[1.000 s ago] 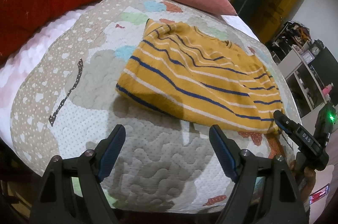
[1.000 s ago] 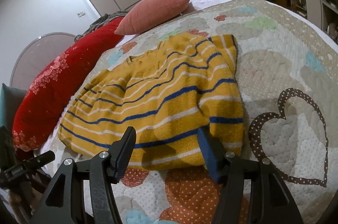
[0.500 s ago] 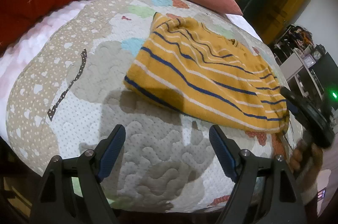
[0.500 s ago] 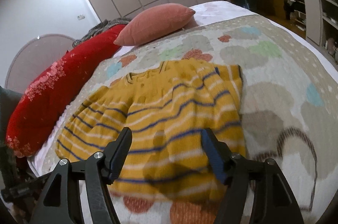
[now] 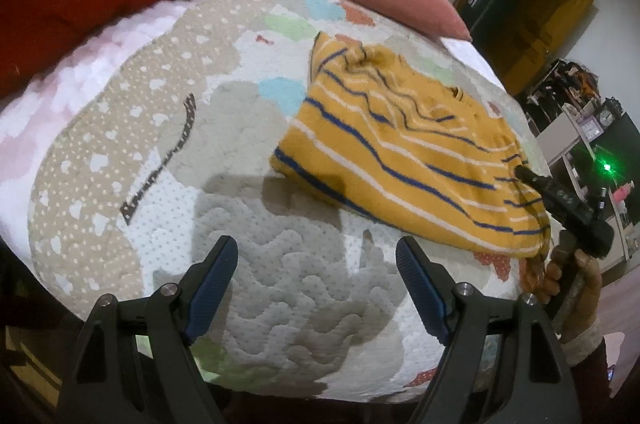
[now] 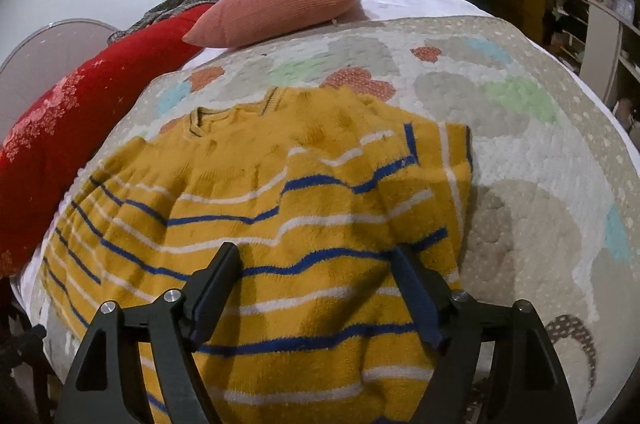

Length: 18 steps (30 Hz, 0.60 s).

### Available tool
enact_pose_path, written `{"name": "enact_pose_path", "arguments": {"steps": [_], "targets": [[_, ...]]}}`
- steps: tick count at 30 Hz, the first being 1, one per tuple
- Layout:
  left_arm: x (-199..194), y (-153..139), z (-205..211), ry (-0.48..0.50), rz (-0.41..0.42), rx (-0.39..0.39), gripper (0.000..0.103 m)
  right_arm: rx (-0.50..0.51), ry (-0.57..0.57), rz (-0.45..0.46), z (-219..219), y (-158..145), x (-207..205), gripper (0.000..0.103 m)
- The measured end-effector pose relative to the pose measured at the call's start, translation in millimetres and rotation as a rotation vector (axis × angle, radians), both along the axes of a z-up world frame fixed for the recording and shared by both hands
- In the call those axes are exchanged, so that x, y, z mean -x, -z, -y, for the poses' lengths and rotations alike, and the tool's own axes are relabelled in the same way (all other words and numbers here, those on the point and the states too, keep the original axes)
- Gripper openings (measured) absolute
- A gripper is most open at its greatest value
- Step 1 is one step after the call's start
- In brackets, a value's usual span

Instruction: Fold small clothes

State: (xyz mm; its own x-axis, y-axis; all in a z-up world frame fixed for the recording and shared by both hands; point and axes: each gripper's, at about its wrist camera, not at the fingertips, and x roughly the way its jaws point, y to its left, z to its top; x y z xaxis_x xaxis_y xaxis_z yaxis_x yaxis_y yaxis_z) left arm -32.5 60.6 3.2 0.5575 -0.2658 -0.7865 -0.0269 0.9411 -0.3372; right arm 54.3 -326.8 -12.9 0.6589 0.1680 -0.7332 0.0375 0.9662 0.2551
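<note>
The yellow striped sweater (image 6: 304,224) lies spread on the quilted bed (image 5: 280,288), its hem near the bed's front edge and its collar toward the pink pillow (image 6: 276,8). The right tongs (image 6: 316,288) hang spread apart over the hem, holding nothing, while the left tongs (image 5: 316,284) wait apart over bare quilt beside the sweater. Folding looks barely begun; next, I judge, each must pinch a hem corner.
</note>
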Motion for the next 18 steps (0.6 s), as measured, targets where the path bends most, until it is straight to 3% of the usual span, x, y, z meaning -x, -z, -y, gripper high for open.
{"name": "enact_pose_path", "arguments": {"steps": [6,18], "targets": [[2.9,0.9,-8.0,-0.02,0.01,0.012,0.082,-0.108,-0.01,0.081,1.9,-45.6,11.4,0.082],[5.6,19.7,-38.8,-0.065,-0.001,0.104,0.082,-0.156,-0.336,-0.046,-148.0,-37.8,-37.2,0.083]]}}
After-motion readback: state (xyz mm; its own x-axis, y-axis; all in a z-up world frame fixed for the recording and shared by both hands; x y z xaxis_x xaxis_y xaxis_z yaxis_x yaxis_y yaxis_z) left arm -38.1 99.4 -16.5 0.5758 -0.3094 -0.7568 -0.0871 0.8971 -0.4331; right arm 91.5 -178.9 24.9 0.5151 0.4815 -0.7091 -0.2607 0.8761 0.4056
